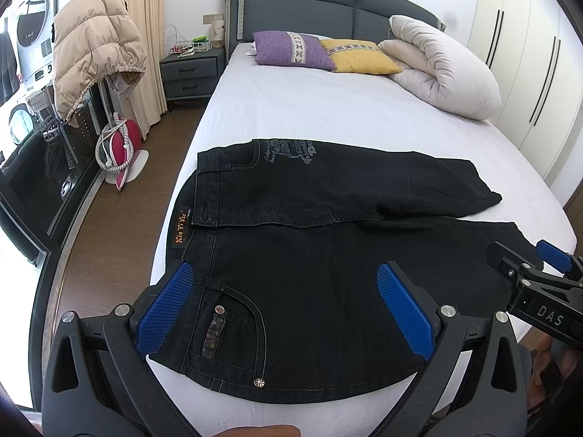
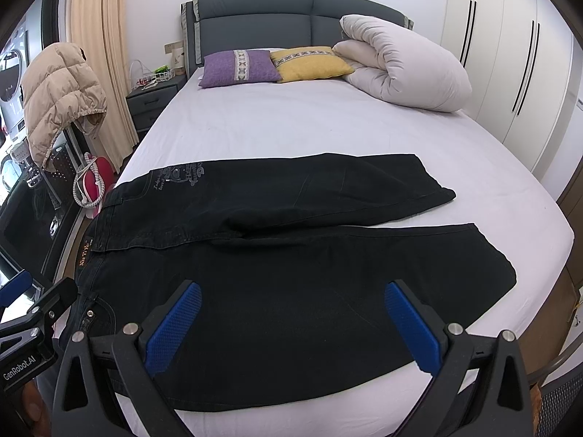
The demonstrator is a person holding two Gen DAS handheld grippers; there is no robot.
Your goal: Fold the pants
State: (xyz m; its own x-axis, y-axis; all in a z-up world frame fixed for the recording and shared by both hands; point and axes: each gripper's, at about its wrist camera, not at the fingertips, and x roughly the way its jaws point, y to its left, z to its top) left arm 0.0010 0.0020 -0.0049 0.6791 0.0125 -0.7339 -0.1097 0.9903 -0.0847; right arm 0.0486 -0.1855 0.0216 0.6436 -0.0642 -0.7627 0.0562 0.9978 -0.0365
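Black pants (image 1: 309, 247) lie flat across the foot of the white bed (image 1: 328, 116), waistband to the left, both short legs pointing right and slightly apart. They also show in the right wrist view (image 2: 291, 255). My left gripper (image 1: 288, 298) is open and empty, hovering over the near waist pocket area. My right gripper (image 2: 291, 324) is open and empty over the near leg. The right gripper shows at the right edge of the left wrist view (image 1: 524, 258); the left gripper shows at the left edge of the right wrist view (image 2: 36, 295).
A purple pillow (image 1: 291, 49), a yellow pillow (image 1: 360, 56) and a rolled white duvet (image 1: 441, 69) lie at the head of the bed. A nightstand (image 1: 191, 73), a beige jacket (image 1: 94, 47) and a red iron (image 1: 120, 149) stand left. White wardrobe (image 1: 528, 54) right.
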